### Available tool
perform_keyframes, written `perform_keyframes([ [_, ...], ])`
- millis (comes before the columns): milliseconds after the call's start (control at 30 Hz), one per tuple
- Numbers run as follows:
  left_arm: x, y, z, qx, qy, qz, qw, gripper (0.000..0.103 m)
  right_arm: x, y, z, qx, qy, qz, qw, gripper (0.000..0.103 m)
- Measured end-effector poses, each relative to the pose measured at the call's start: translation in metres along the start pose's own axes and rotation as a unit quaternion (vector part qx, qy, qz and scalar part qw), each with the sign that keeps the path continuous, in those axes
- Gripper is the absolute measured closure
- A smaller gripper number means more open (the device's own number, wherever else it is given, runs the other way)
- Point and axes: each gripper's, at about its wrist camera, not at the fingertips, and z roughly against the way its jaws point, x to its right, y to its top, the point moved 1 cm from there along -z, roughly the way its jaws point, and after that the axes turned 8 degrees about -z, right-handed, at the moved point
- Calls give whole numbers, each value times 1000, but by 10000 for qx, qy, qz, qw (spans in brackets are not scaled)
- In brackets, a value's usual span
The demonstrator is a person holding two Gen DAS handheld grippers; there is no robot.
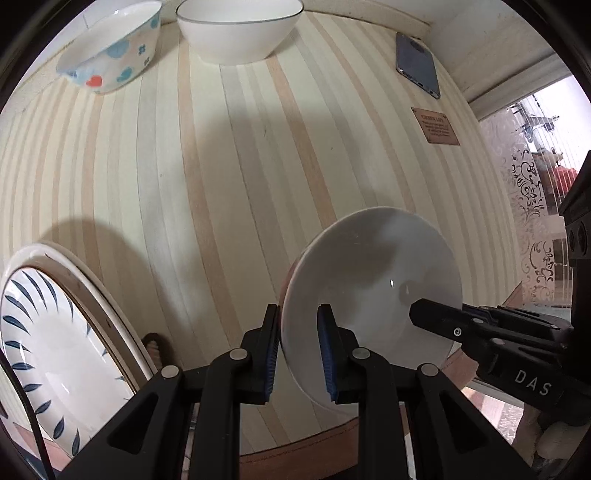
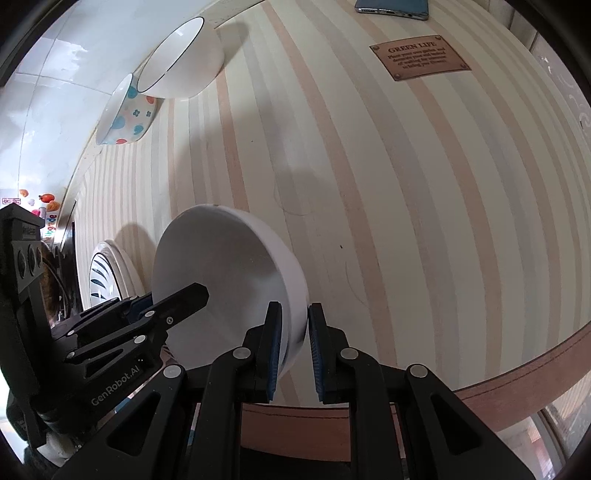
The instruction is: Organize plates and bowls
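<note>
Each wrist camera sits close behind its own tool, angled down across the striped worktop point(image 1: 221, 166). Both views face inward from opposite sides, sharing the plain white bowl point(image 1: 373, 291) and far bowls.

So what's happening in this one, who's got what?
A person holds a plain white bowl with both handheld grippers at once: the left gripper straddles one side of its rim and the right gripper the opposite side. The bowl is tilted near the front edge of the striped table. A stack of plates, the top one leaf-patterned, sits to the left. A heart-patterned bowl and a dark-rimmed white bowl stand at the back, near a phone.
</note>
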Motion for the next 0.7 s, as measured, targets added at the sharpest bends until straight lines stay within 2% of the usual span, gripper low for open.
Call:
perform_keyframes([
  [300,-3,-2,2,-99,7,9,10000,84,-2,6,-2,-230,99,-16,9997,86],
  [367,-3,-2,11,-81,1,24,10000,84,0,8,4,-353,172,-56,9992,86],
  [433,-7,-3,33,112,-49,67,9999,84,6,13,22,-334,219,-144,9991,86],
  [533,-24,9,83,681,-53,311,9972,84,10,25,61,-68,403,-225,9989,77],
  [567,-30,15,95,829,-56,388,9958,83,9,31,73,61,438,-221,9988,69],
  [633,-46,34,115,1116,-20,553,9922,72,3,46,94,279,585,-198,9977,59],
  [667,-56,47,122,1263,17,641,9899,71,-3,60,105,420,727,-168,9963,51],
  [700,-66,62,123,1331,68,735,9883,71,-8,71,109,500,778,-132,9956,50],
])
